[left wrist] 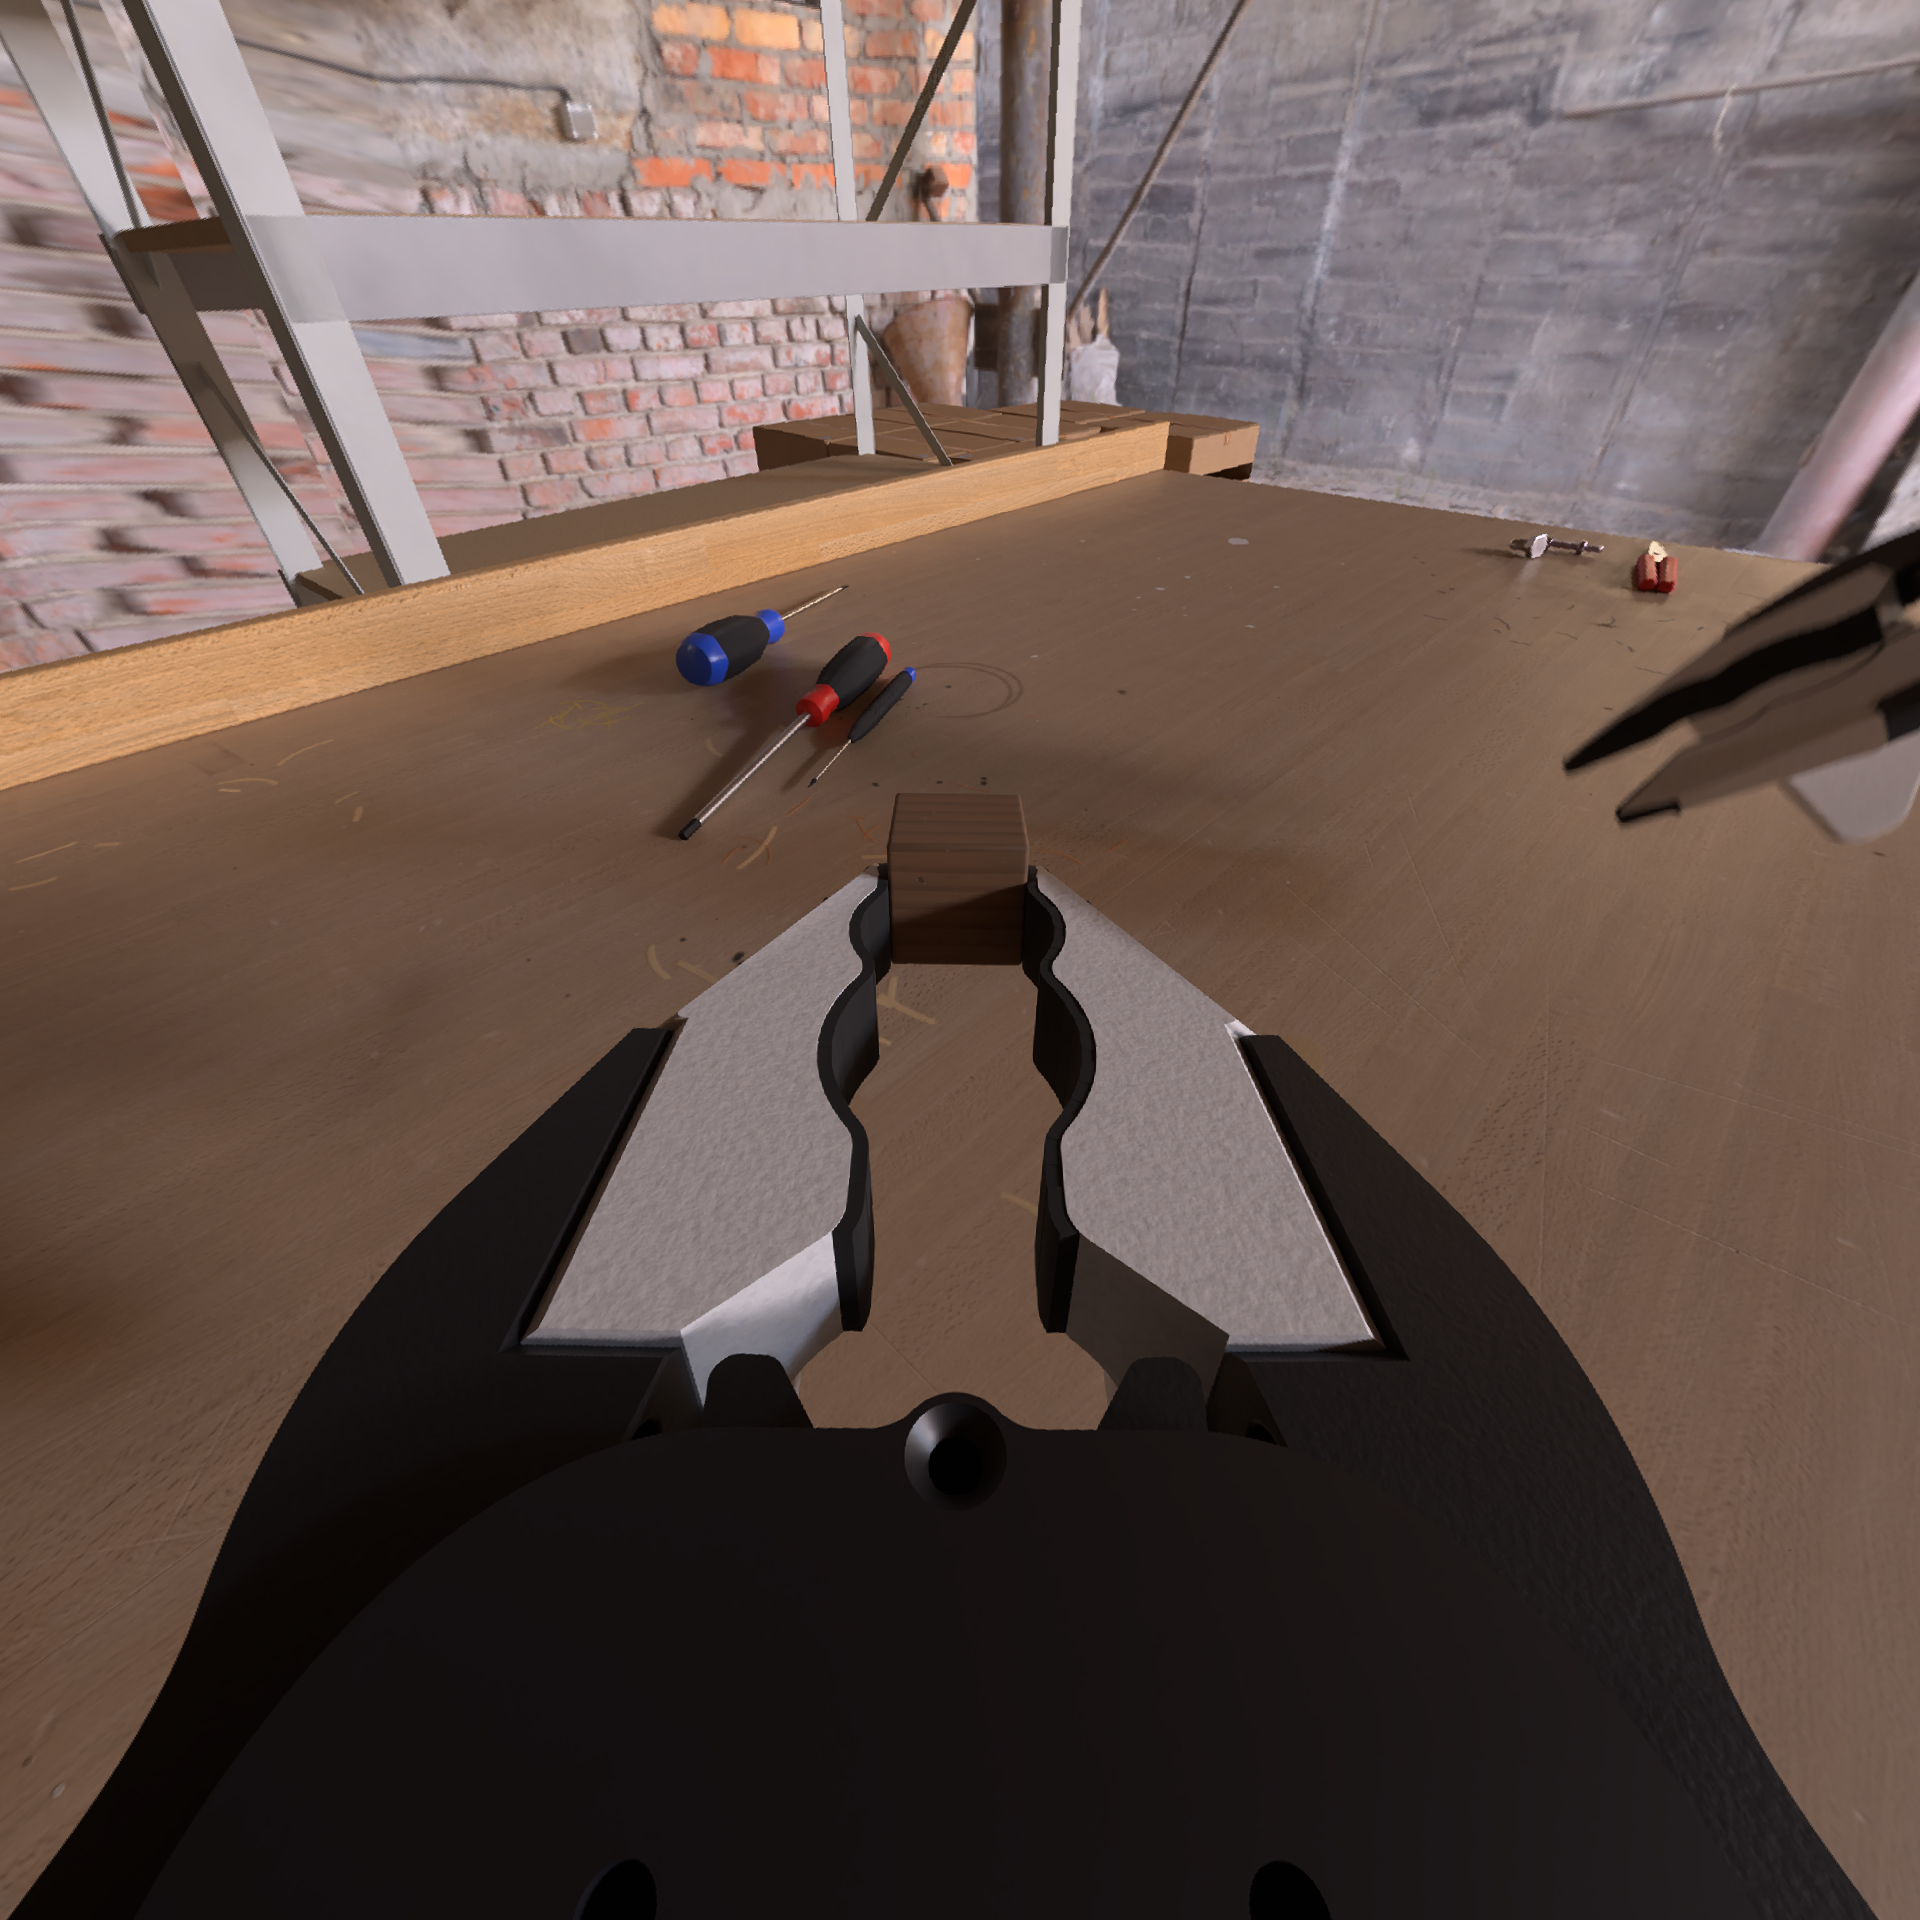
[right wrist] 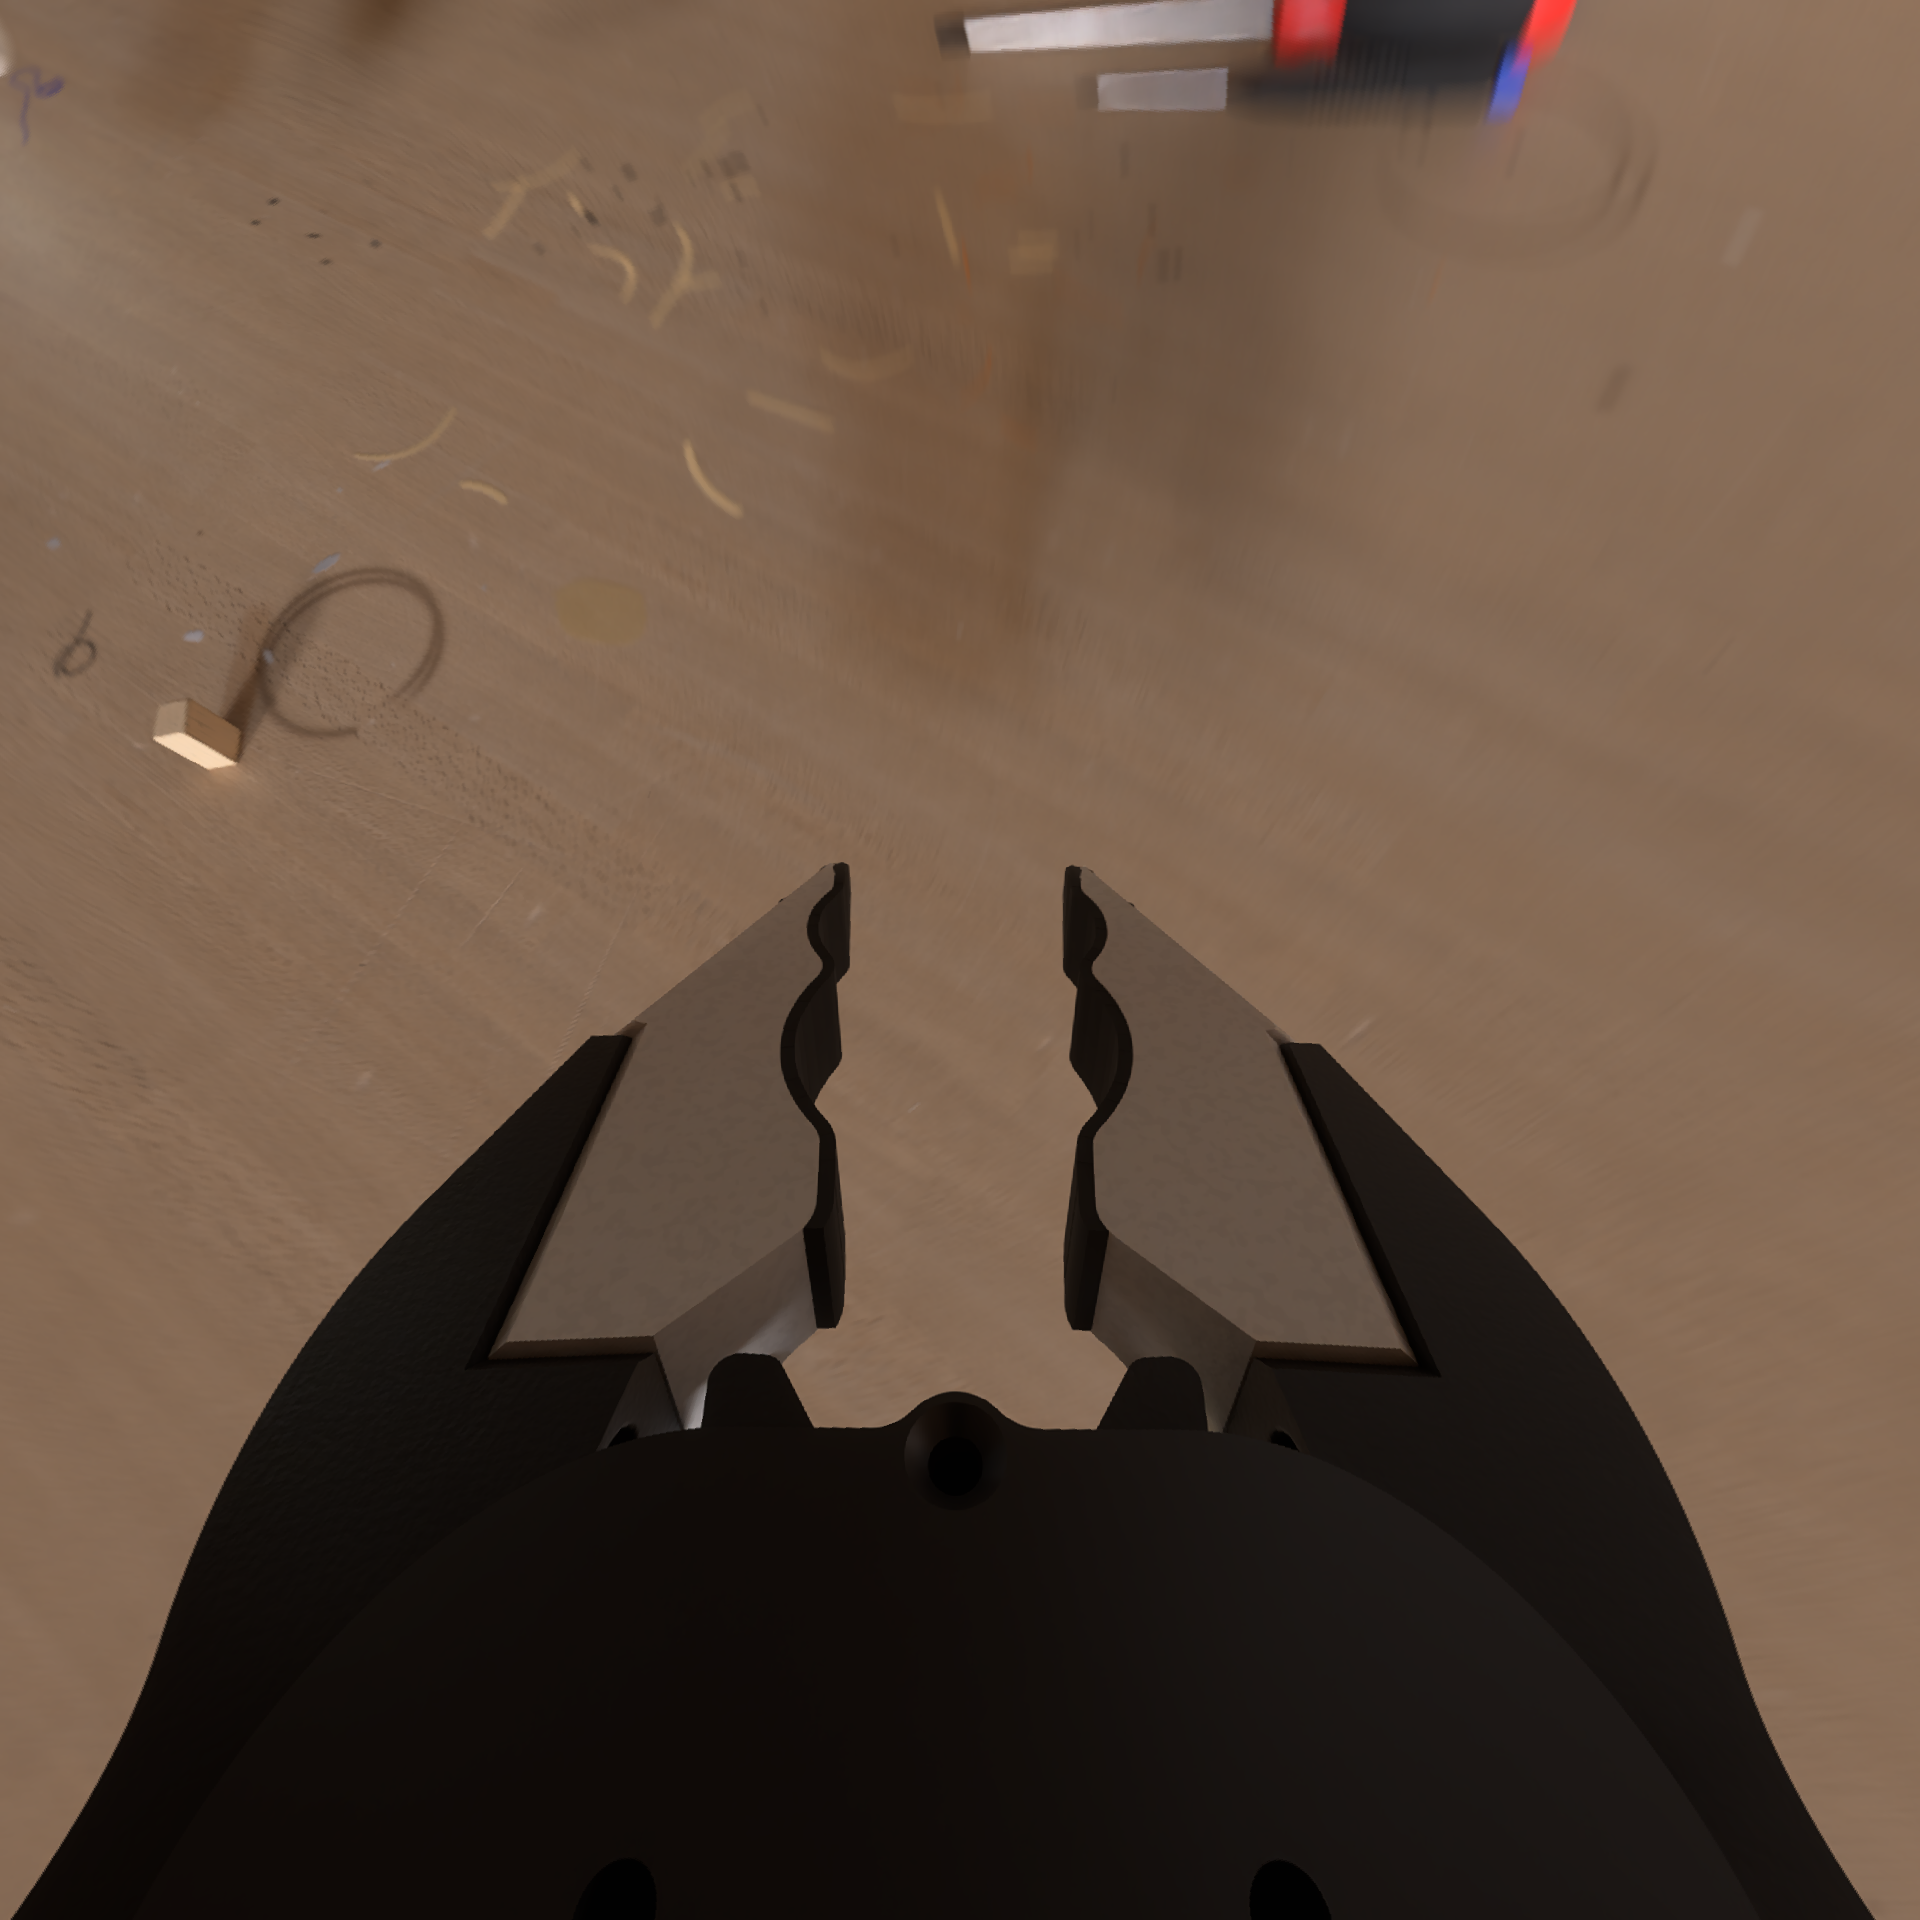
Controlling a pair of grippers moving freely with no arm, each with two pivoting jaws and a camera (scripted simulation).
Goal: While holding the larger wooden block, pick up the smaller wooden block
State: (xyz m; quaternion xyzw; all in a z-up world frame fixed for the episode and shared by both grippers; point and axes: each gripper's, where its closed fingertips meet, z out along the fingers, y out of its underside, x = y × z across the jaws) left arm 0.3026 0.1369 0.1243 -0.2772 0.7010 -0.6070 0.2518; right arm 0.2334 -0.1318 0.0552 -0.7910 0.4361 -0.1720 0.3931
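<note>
Gripping the dark brown wooden cube (left wrist: 956, 891) between its fingertips, your left gripper (left wrist: 956, 914) holds it just over the scratched brown workbench (left wrist: 1351, 1039). Your right gripper (right wrist: 956, 896) hangs spread and empty; the small pale wooden block (right wrist: 197, 734) lies well off to its left.

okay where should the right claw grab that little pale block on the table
Take the pale block across its two long sides, from above: it lies flat, apart from other things. The open right claw is off to one side and would likely need turning to span it.
</note>
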